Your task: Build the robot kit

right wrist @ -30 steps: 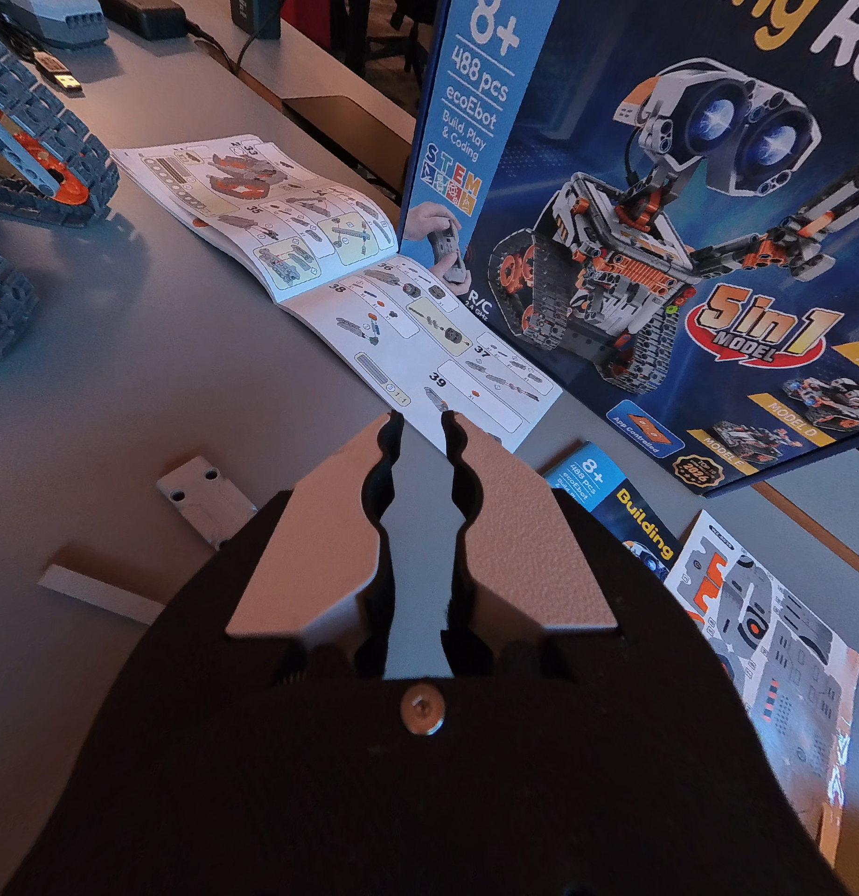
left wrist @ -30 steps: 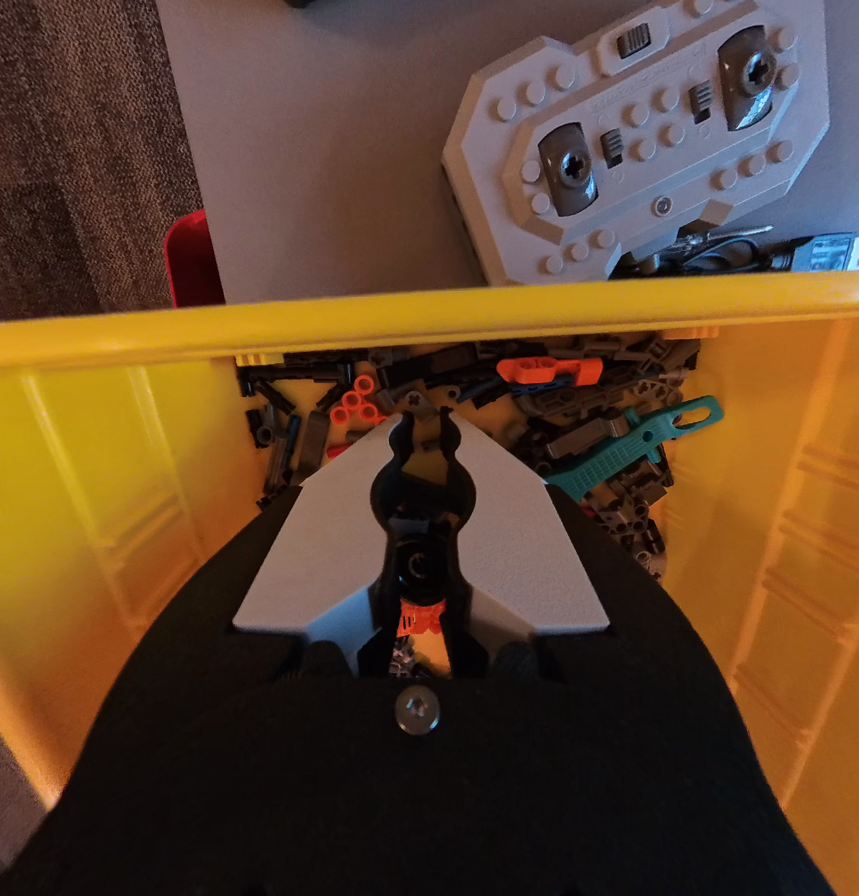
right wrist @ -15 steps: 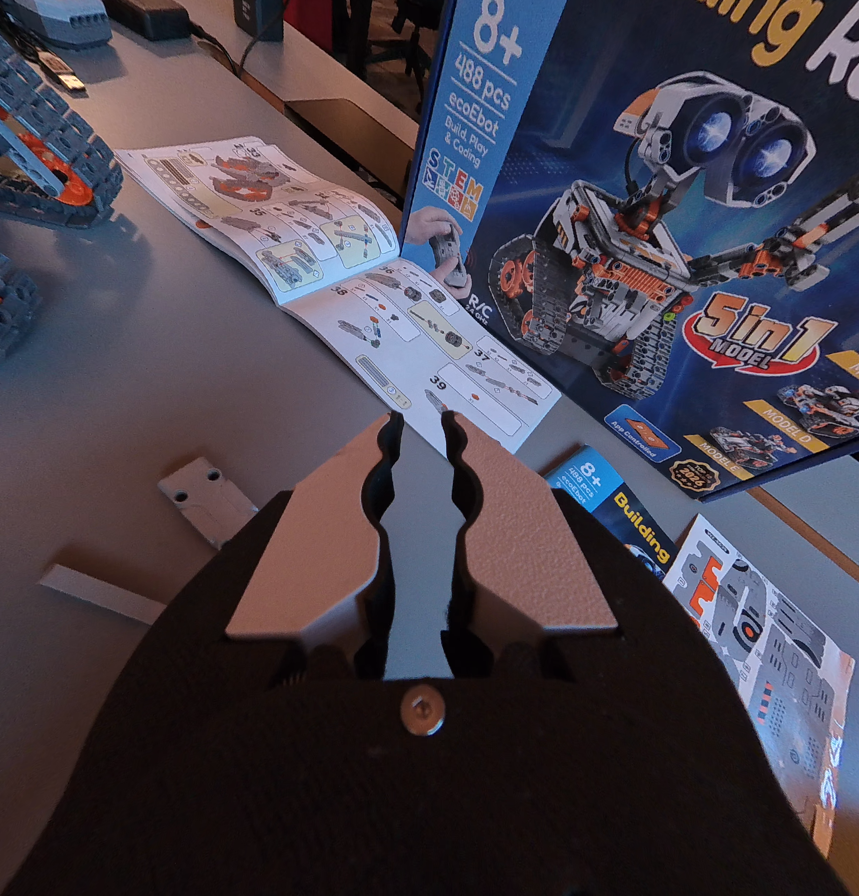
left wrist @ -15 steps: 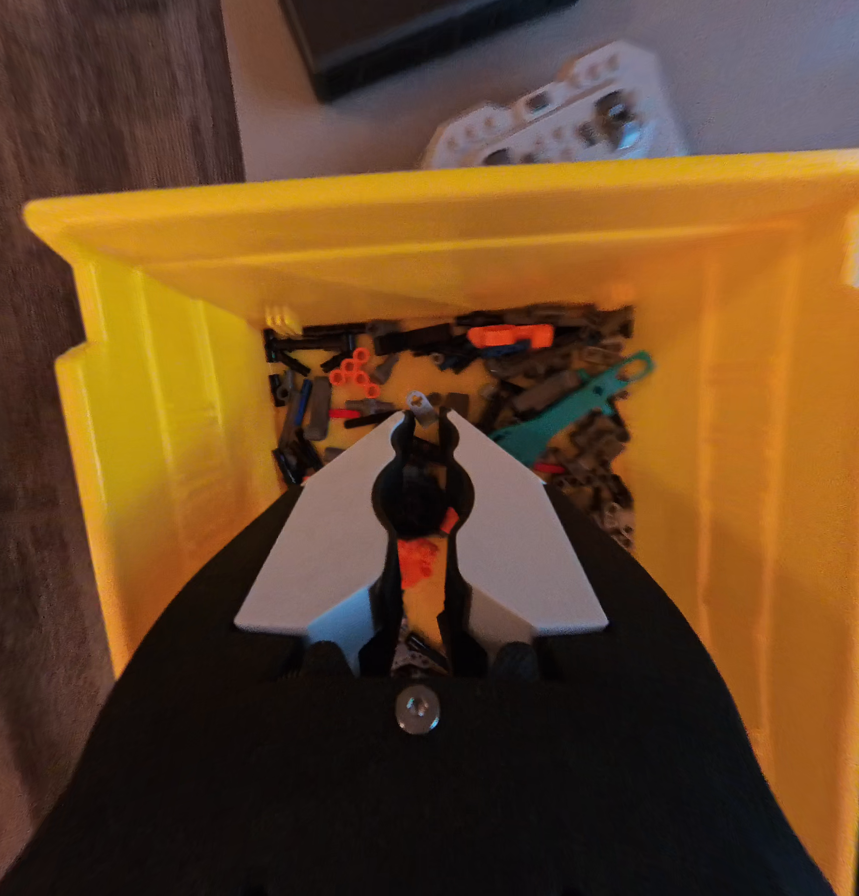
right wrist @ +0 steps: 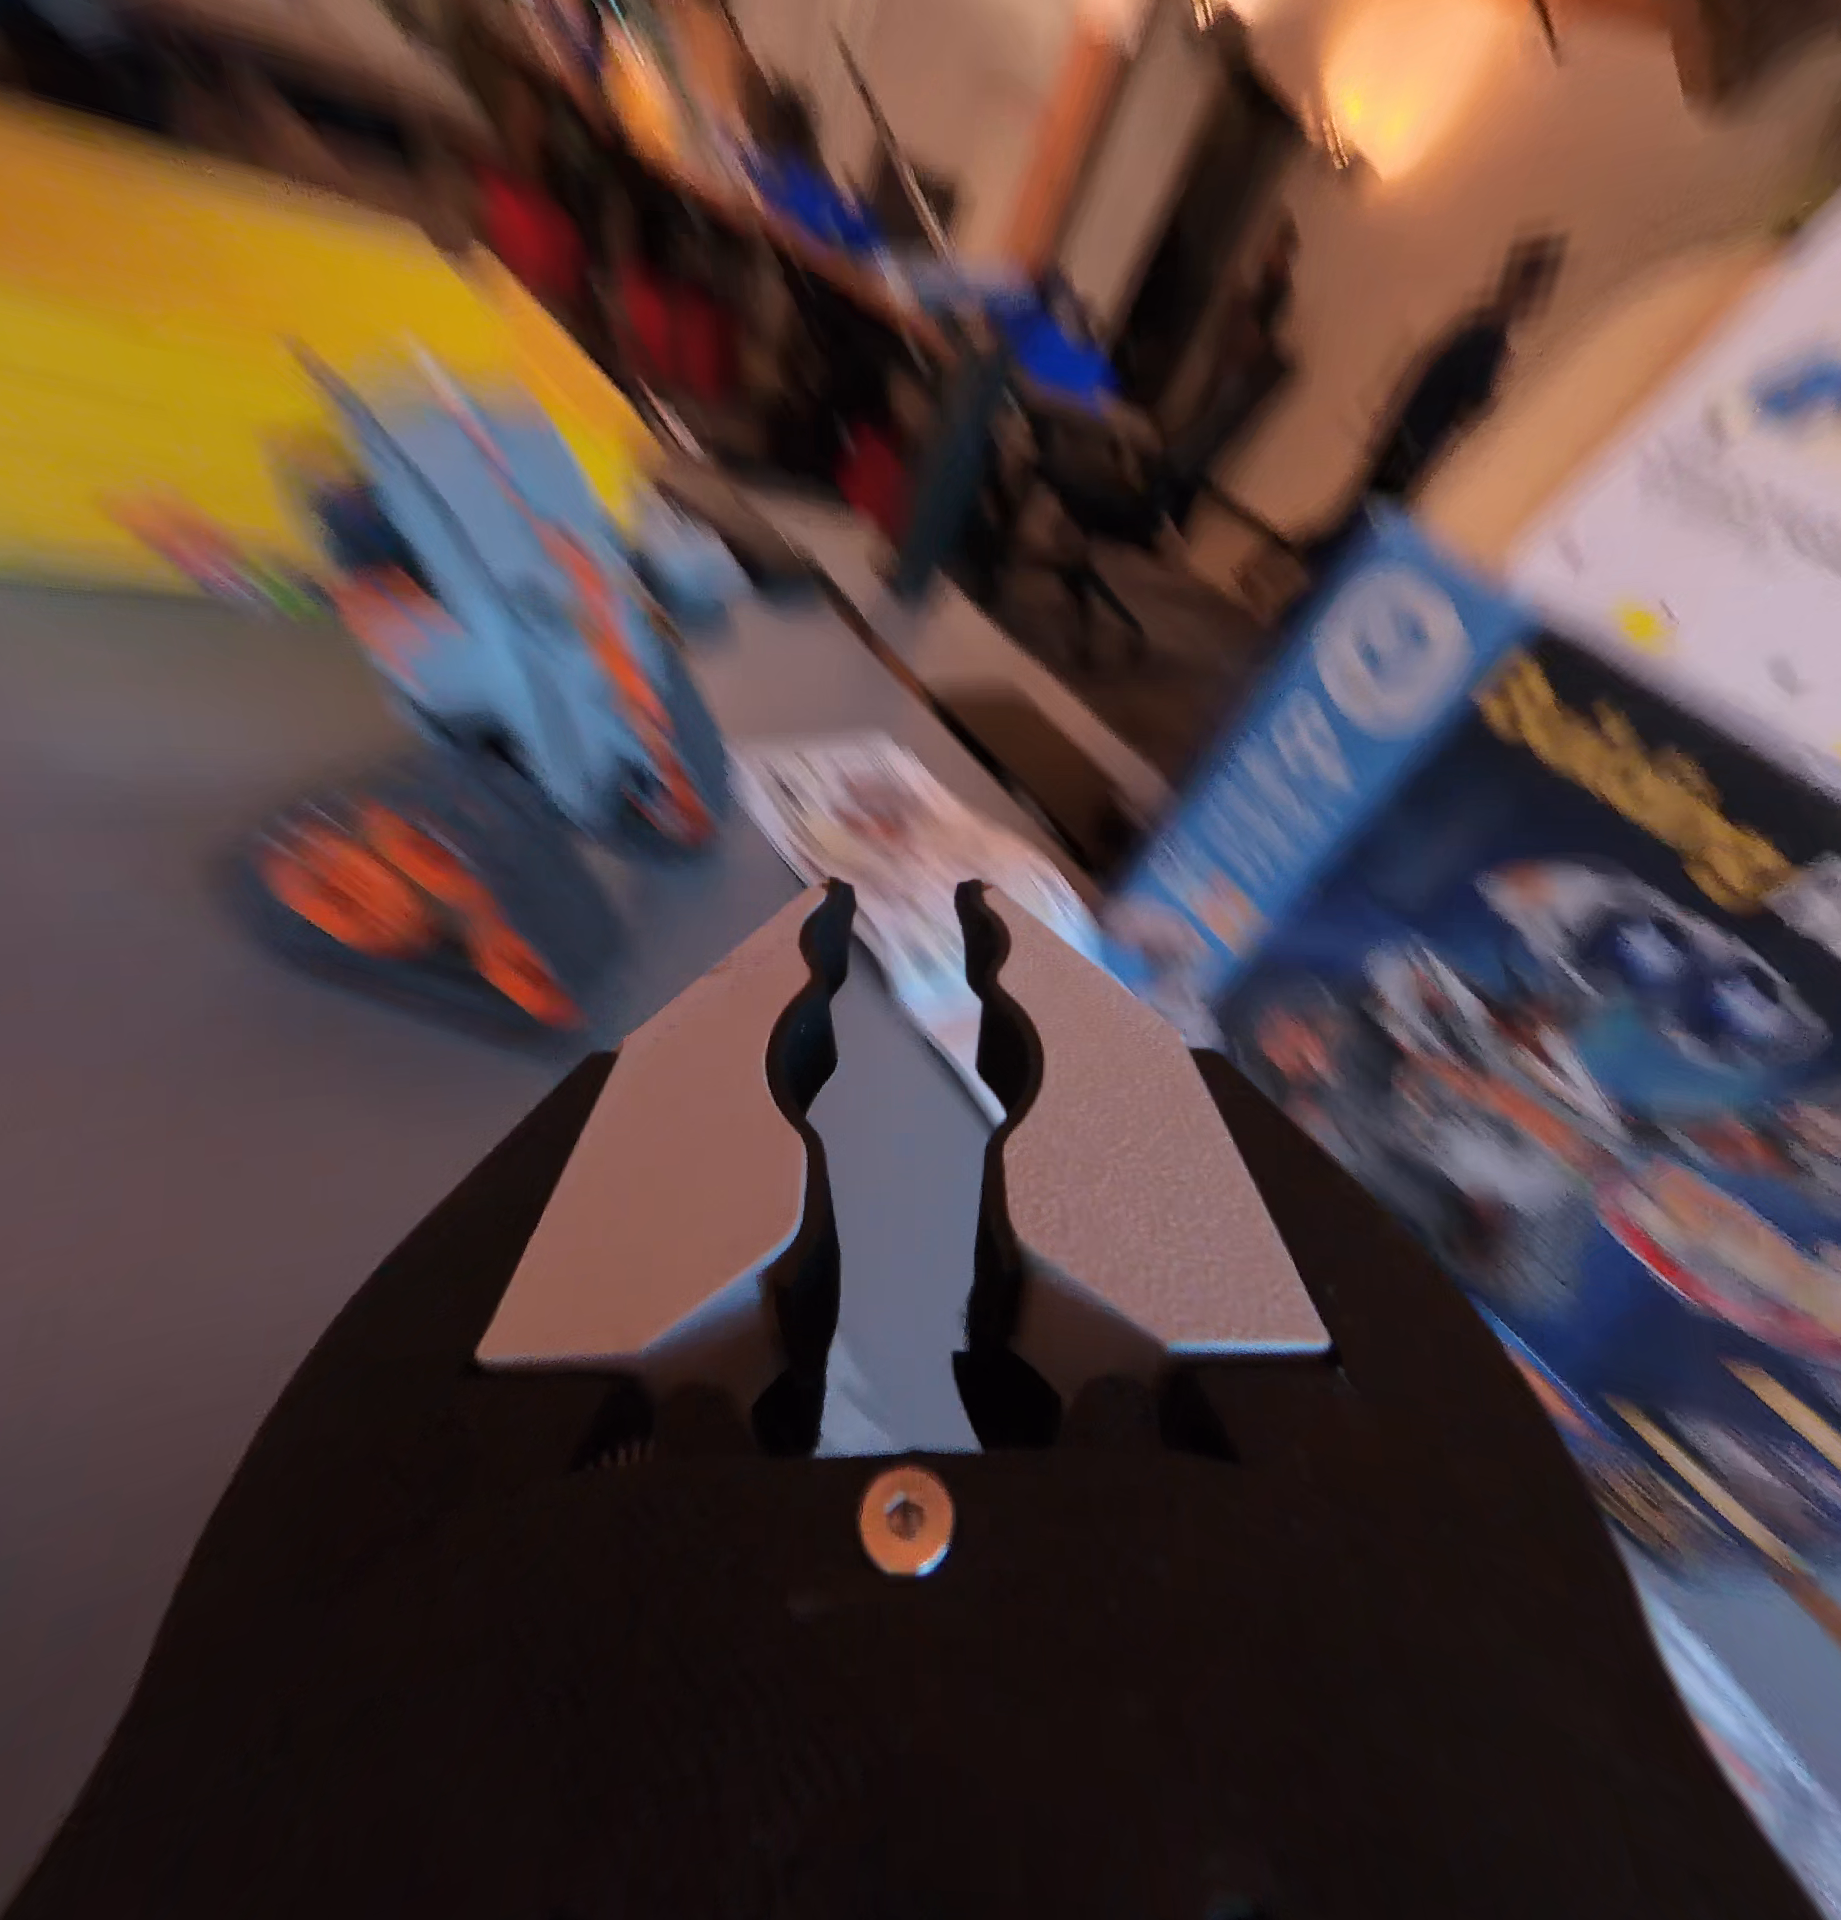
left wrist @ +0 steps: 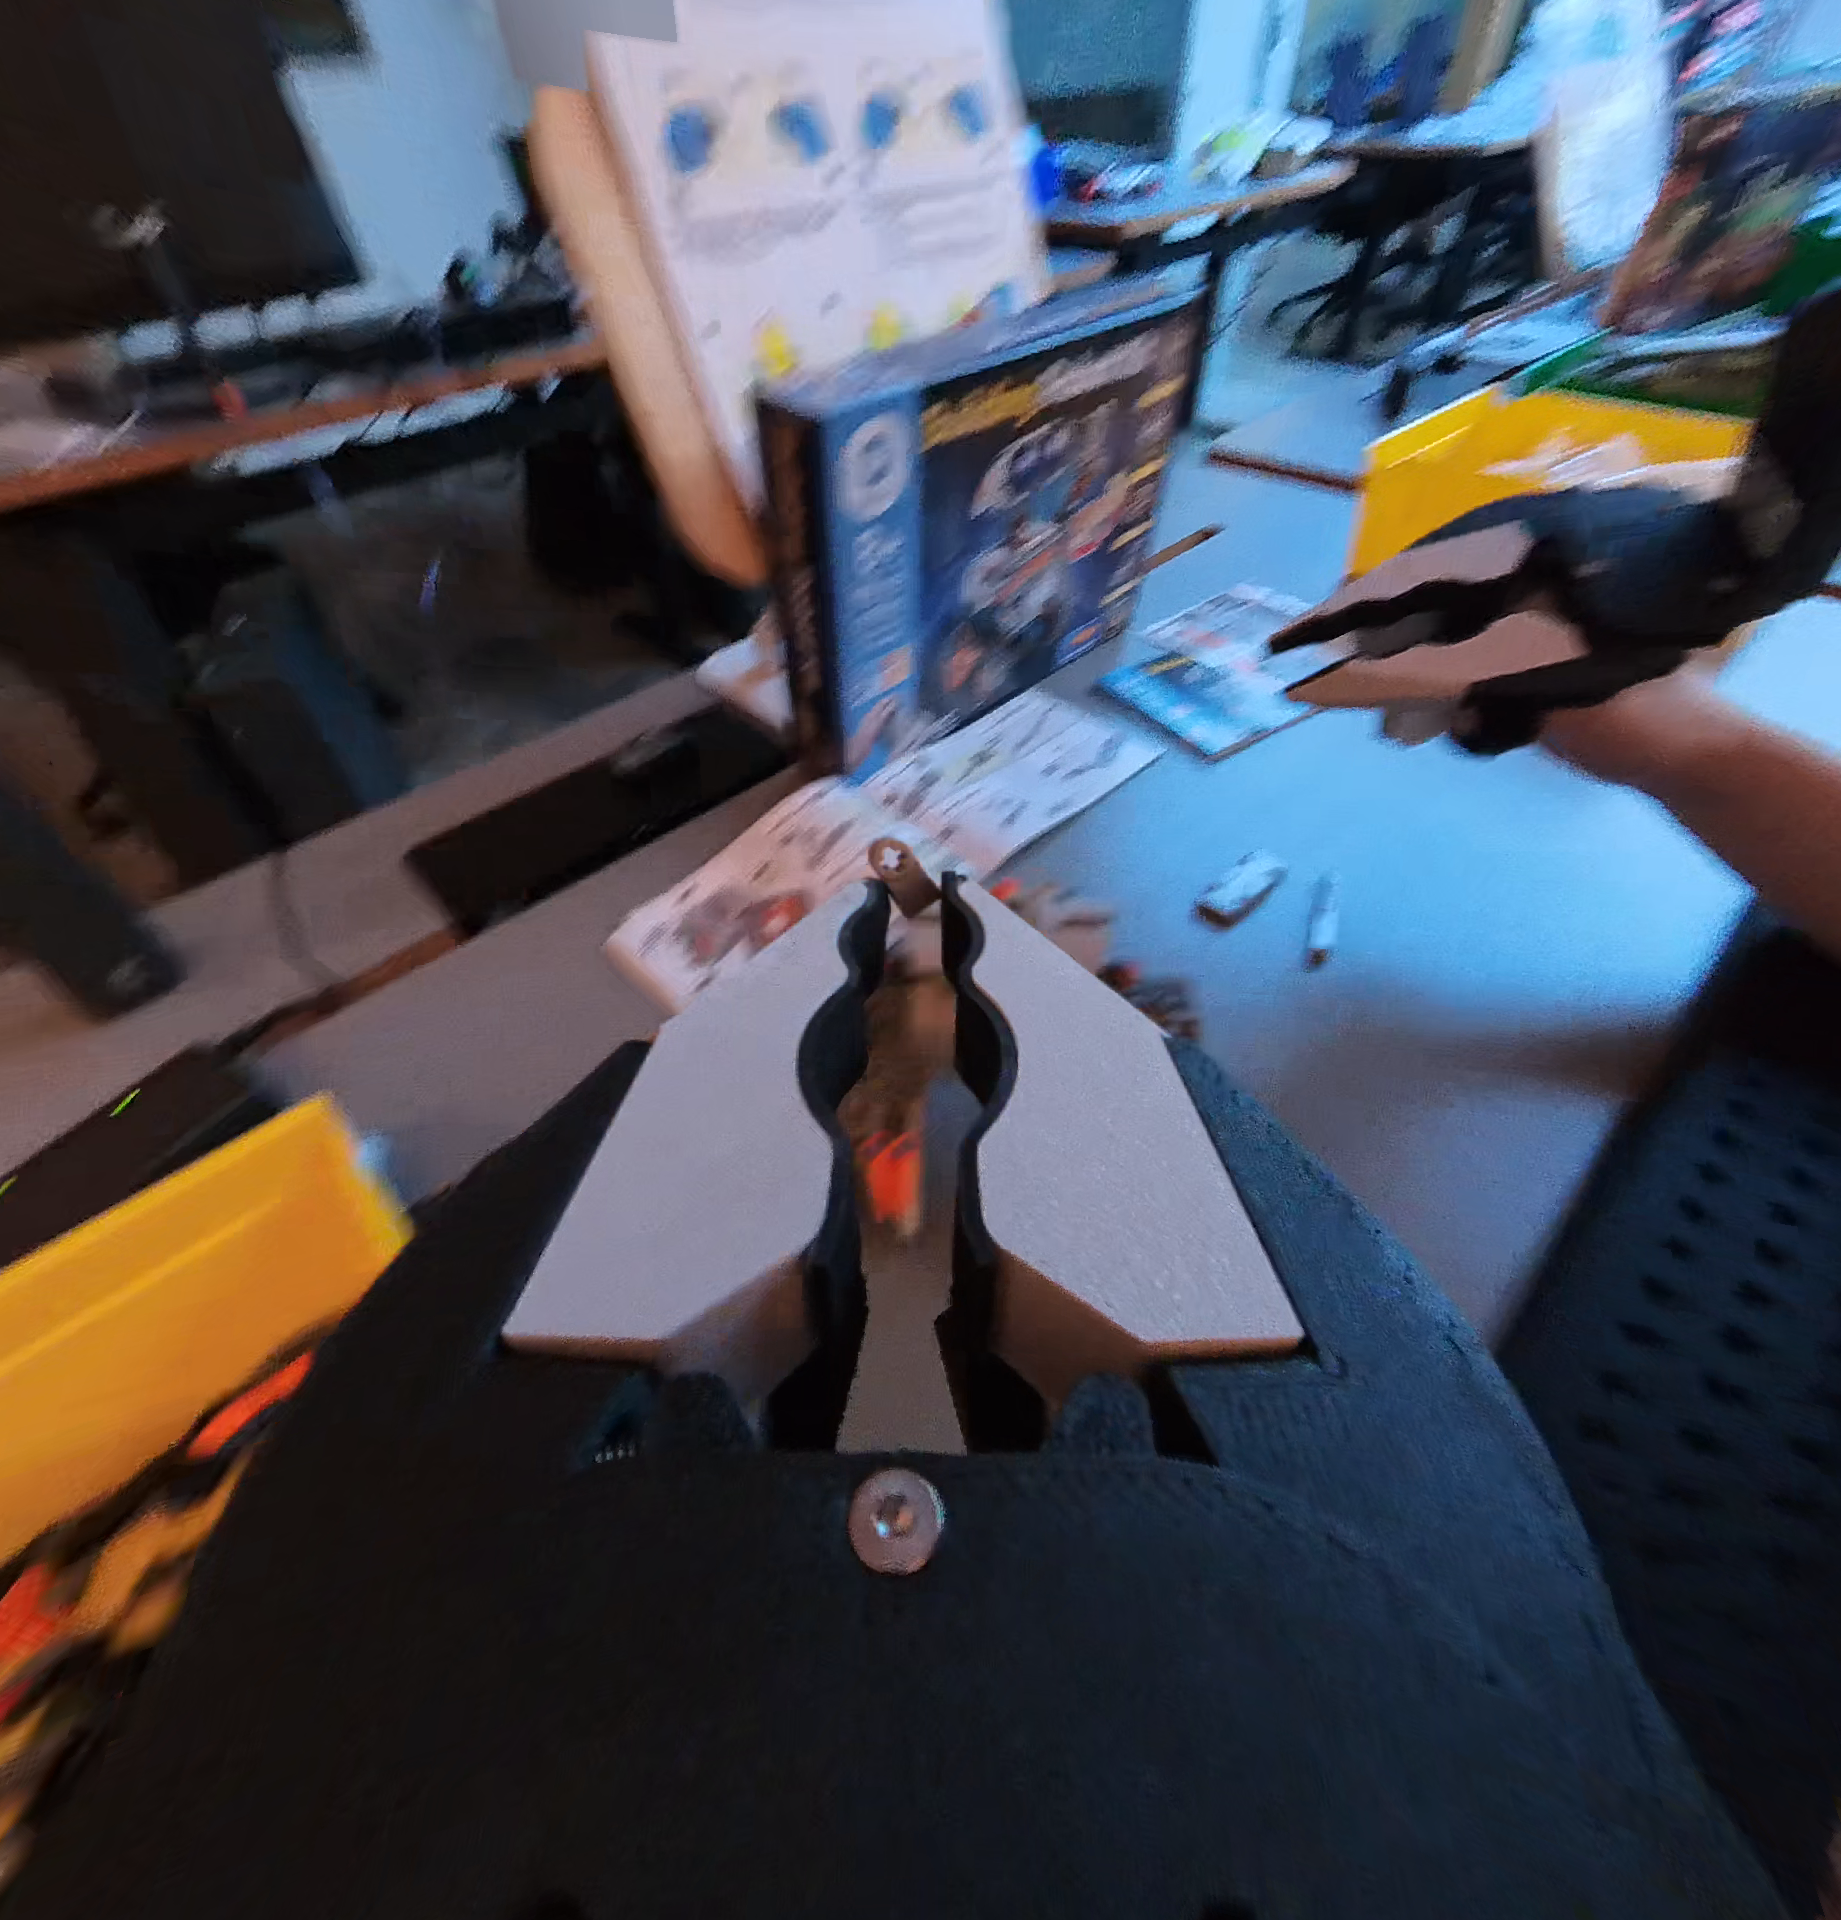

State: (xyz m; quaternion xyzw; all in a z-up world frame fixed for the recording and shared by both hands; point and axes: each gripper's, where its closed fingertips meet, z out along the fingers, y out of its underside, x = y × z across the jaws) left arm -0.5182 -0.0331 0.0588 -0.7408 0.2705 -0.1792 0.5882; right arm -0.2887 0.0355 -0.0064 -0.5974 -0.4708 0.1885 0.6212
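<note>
In the left wrist view, the left gripper (left wrist: pixel 914 902) is held above a grey tabletop (left wrist: pixel 1415 1018), its jaws pinched on a small grey plastic building piece with a cross-shaped hole (left wrist: pixel 901 871) that sticks out past the fingertips. Under the fingers, seen through the gap, lies something blurred and orange; what it is cannot be told. A yellow plastic bin (left wrist: pixel 147 1288) sits at the lower left, just beside the gripper's black body. Ahead on the table lies an open white instruction booklet (left wrist: pixel 957 800), and behind it a dark blue cardboard toy box printed with a robot (left wrist: pixel 989 551) stands upright. Two small pale loose parts (left wrist: pixel 1243 885) rest on the table to the right of the booklet. The right gripper (left wrist: pixel 1300 655) reaches in from the right edge, above the table and near a blue leaflet (left wrist: pixel 1196 696).

The right wrist view is heavily motion-blurred. The right gripper (right wrist: pixel 905 899) has its jaws parted with a clear gap and nothing between them. To its left on the grey tabletop (right wrist: pixel 116 1039) stands a grey and orange tracked toy model (right wrist: pixel 480 790), with the yellow plastic bin (right wrist: pixel 168 353) behind it. The booklet (right wrist: pixel 916 831) lies past the fingertips, and the blue toy box (right wrist: pixel 1518 935) fills the right side.
</note>
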